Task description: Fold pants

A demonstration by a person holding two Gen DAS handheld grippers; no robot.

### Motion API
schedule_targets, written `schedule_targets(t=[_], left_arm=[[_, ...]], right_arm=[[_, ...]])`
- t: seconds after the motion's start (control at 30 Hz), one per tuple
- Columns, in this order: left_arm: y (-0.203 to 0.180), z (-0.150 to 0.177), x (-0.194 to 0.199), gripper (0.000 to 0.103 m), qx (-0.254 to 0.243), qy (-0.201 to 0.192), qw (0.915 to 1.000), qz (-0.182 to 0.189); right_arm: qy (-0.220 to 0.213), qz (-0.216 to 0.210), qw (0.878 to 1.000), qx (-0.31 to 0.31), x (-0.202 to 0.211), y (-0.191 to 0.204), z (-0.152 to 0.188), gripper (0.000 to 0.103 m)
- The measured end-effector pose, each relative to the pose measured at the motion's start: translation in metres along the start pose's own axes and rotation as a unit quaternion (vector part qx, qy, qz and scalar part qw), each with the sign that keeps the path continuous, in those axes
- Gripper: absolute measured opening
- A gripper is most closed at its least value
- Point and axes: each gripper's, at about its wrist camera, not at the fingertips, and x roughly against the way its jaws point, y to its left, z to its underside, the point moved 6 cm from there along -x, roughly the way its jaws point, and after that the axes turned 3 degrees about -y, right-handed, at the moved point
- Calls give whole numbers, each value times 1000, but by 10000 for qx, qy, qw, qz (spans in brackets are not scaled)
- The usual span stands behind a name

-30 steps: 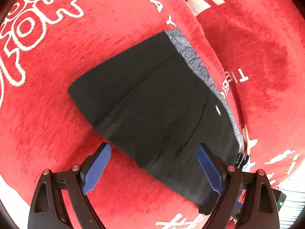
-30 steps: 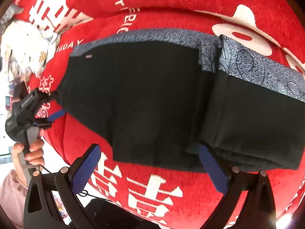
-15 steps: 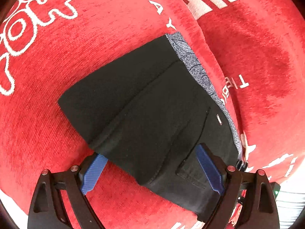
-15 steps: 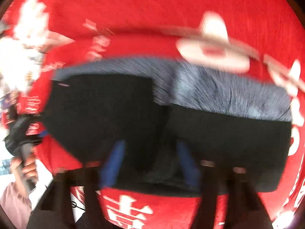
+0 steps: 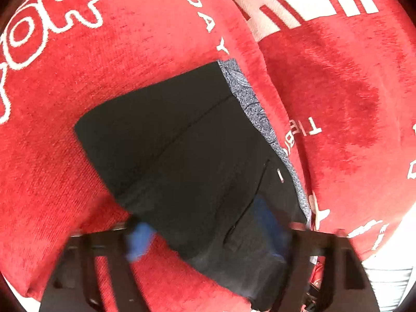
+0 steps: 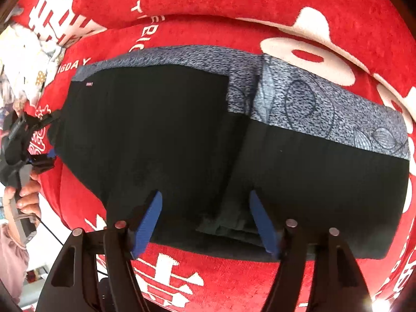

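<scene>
Left gripper [image 5: 205, 230]: nearest item in left wrist view; jaws have just been closing, motion-blurred; near corner of the pants [image 5: 182, 161] lies between the pads, but whether the pads press on cloth cannot be told.

Right gripper [image 6: 205, 221]: points down over pants' near hem; jaws apart, have just been opening; blue fingers [image 6: 147, 225] rest on or just above black cloth, one each side of a bunched ridge at the hem; nothing clamped.

Pants [image 6: 228, 140]: black, grey patterned waistband [image 6: 325, 106] along far edge; partly folded, one panel overlapping the other at centre; lies flat on red blanket [image 6: 234, 2] w/ white lettering.

Key relation: in right wrist view the long axis runs left-right, across the right gripper's line; left gripper [image 6: 33, 143], w/ the person's hand [image 6: 26, 195] on its grip, sits at the far left end, so left is nearer that end and right nearer the middle hem.

Judgement: next fold prob. carries the left end over toward the right; left's bite on the corner should be secure first.
</scene>
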Motion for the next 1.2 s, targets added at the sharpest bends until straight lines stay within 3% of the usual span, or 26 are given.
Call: schedule_targets(t=[0.03,0.1,0.2,0.27,0.37,0.47,0.5,0.57,0.67,0.77,0.97,1.0,1.07,1.2], left_arm=[[-2,0,3,43,-45,-53,10000,-52],[-9,0,10,32,-337,-161,9985,-388],[-31,4,18,31,-1064,-360,9893,-927],[-56,9,23,31,-1838,-585,9715,-1378],[-91,25,26,31,-2996,-924,9292,-1958],[-109,36,26,31,-3703,-1119,8941,-2258],[-115,41,25,31,-3958,-1184,8794,-2364],[-120,45,22,31,-4254,-1259,8607,-2497],[-125,51,18,31,-4581,-1388,8363,-2672],[-127,51,17,31,-4632,-1455,8310,-2715],[-130,56,18,31,-4757,-1564,8226,-2692],[-131,57,18,31,-4763,-1561,8221,-2700],[-133,57,20,31,-4685,-1497,8297,-2640],[-161,71,34,31,-4854,-1606,8269,-2341]], right_arm=[[-8,-10,10000,3,1,0,1,74],[-5,-95,9999,-50,2,-2,0,74],[10,-138,9998,-144,7,-6,-3,70],[-73,-157,9996,-236,18,-8,-9,63],[-285,-623,9971,-322,40,4,-29,62],[-251,-1315,9910,-16,53,39,-60,65],[-219,-1546,9875,220,56,58,-75,72],[-80,-1945,9779,757,56,100,-101,79],[365,-2375,9615,1335,45,159,-131,79],[666,-2497,9518,1651,29,201,-145,79],[1376,-2461,9442,1705,-11,235,-154,79],[1456,-2483,9436,1638,-16,237,-153,64],[1422,-2410,9479,1525,-19,228,-152,27],[909,-2808,9477,1218,15,203,-149,23]])
